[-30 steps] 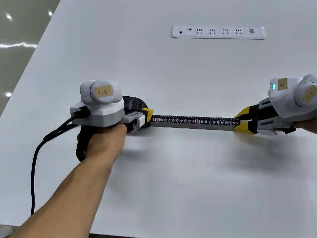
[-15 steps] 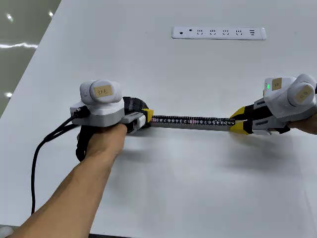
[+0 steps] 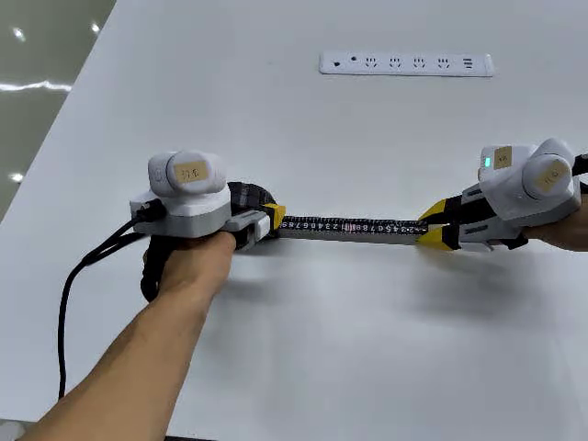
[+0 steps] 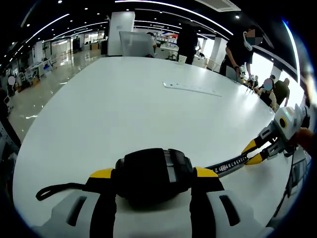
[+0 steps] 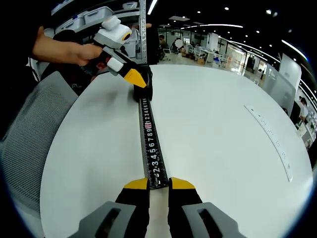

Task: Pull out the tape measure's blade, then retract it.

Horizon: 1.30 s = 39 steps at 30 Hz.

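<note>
The black tape measure case [image 3: 250, 199] [image 4: 152, 173] [image 5: 144, 83] sits on the white table, and my left gripper [image 3: 268, 219] [image 4: 153, 174] is shut on it. Its blade [image 3: 349, 227] [image 5: 151, 148] [image 4: 229, 166] runs out to the right, flat just above the table, numbers facing up. My right gripper [image 3: 432, 225] [image 5: 158, 184] is shut on the blade's free end, its yellow fingertips [image 5: 134, 184] pinched on the tip. In the left gripper view the right gripper [image 4: 255, 151] shows at the far right, and in the right gripper view the left gripper [image 5: 136, 78] shows at the top.
A white power strip [image 3: 405, 62] [image 4: 192, 89] [image 5: 271, 139] lies at the far side of the table [image 3: 322, 349]. A black cable [image 3: 78, 276] trails from the left gripper toward the table's near left edge. People and office furniture stand beyond the table.
My right gripper has moved left toward the case with the blade's end in it, so less blade is out. The left gripper and case have stayed put.
</note>
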### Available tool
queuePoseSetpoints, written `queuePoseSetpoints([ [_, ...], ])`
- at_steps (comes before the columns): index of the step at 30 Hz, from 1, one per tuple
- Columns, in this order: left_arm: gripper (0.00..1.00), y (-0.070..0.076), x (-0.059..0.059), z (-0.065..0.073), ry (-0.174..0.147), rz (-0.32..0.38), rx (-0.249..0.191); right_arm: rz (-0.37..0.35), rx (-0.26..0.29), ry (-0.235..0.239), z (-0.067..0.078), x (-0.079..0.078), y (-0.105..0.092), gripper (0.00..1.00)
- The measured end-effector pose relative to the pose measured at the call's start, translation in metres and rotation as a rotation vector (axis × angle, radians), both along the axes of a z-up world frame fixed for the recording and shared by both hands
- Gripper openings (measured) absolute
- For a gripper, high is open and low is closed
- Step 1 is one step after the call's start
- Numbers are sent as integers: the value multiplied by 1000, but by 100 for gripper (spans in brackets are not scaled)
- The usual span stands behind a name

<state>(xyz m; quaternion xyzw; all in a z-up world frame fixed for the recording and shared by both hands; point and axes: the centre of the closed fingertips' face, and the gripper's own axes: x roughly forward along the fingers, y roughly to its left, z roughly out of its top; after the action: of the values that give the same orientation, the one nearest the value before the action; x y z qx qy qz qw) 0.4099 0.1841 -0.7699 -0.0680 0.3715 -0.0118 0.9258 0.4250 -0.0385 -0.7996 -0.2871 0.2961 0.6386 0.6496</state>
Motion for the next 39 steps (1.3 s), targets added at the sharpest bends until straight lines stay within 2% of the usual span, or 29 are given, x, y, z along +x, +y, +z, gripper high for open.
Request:
queuePoseSetpoints([
  [39,55,0,0,0,8,-2,-14,11,41,22,0,-5,41,10],
])
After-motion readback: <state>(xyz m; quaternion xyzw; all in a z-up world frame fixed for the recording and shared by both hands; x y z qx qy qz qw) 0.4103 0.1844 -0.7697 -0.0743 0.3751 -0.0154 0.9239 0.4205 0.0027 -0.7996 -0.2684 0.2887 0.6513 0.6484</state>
